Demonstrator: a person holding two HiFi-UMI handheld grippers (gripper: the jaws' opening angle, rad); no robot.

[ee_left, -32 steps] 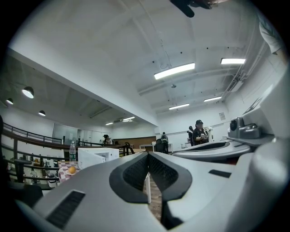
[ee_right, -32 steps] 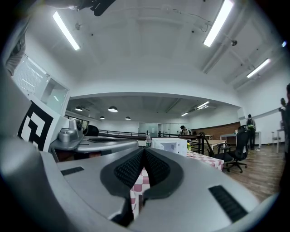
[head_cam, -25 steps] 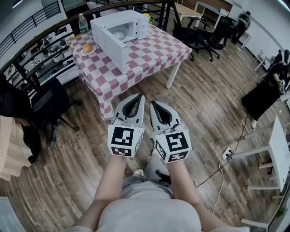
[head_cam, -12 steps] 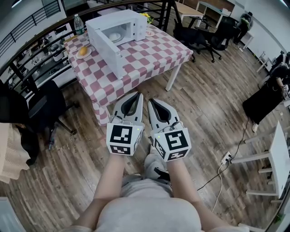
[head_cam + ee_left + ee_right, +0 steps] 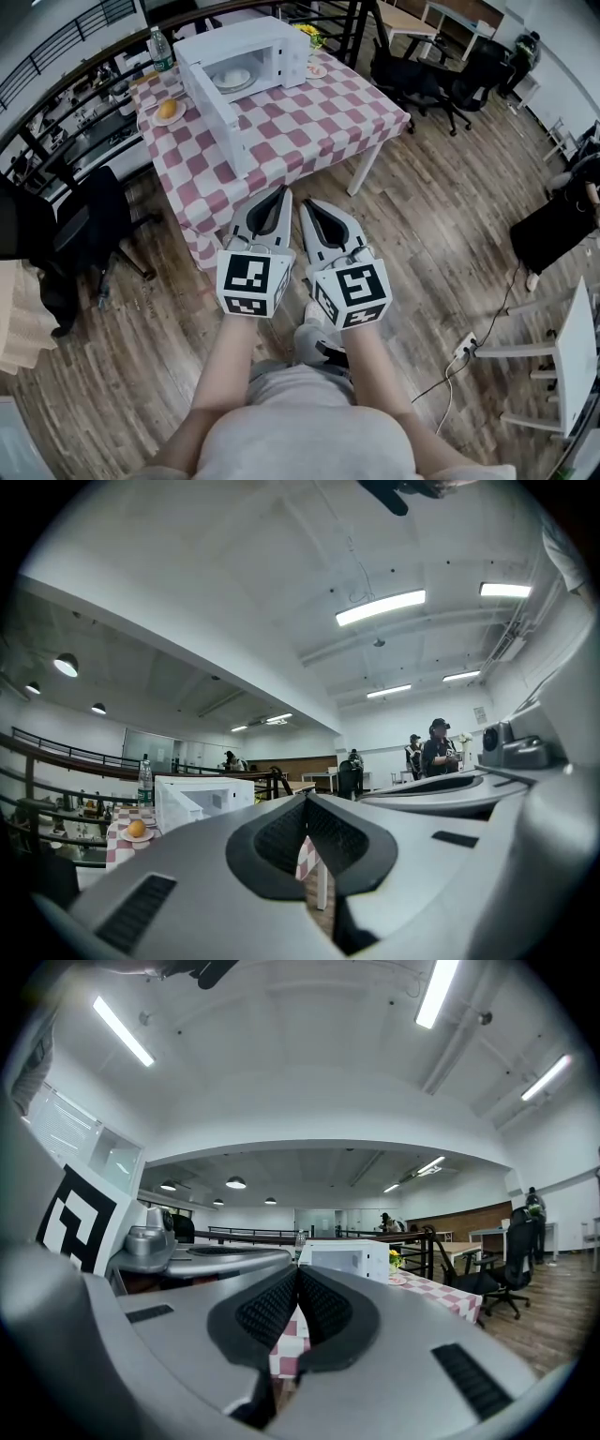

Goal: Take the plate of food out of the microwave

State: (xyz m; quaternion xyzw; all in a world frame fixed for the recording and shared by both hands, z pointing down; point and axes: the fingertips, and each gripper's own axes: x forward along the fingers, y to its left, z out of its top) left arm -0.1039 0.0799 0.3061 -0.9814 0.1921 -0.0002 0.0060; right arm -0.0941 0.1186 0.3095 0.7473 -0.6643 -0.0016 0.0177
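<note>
A white microwave (image 5: pixel 248 47) stands on a table with a red-and-white checked cloth (image 5: pixel 300 117). Its door (image 5: pixel 211 108) hangs open toward me. Inside it sits a white plate of food (image 5: pixel 231 79). My left gripper (image 5: pixel 279 192) and right gripper (image 5: pixel 306 203) are held side by side over the wooden floor, short of the table's near edge. Both are shut and hold nothing. The left gripper view looks past that gripper's closed tips (image 5: pixel 306 799) to the microwave (image 5: pixel 202 799). The right gripper view shows that gripper's closed tips (image 5: pixel 298 1271) below the microwave (image 5: pixel 345 1258).
A small plate with an orange (image 5: pixel 169 111) and a water bottle (image 5: pixel 159 47) stand left of the microwave. Another small plate (image 5: pixel 314 70) lies to its right. A black chair (image 5: pixel 89 220) is left of the table, office chairs (image 5: pixel 422 84) behind it, a white desk (image 5: pixel 572 347) at the right.
The table and microwave have come closer and sit lower in the head view. Both grippers have advanced together toward the table, still shut and side by side.
</note>
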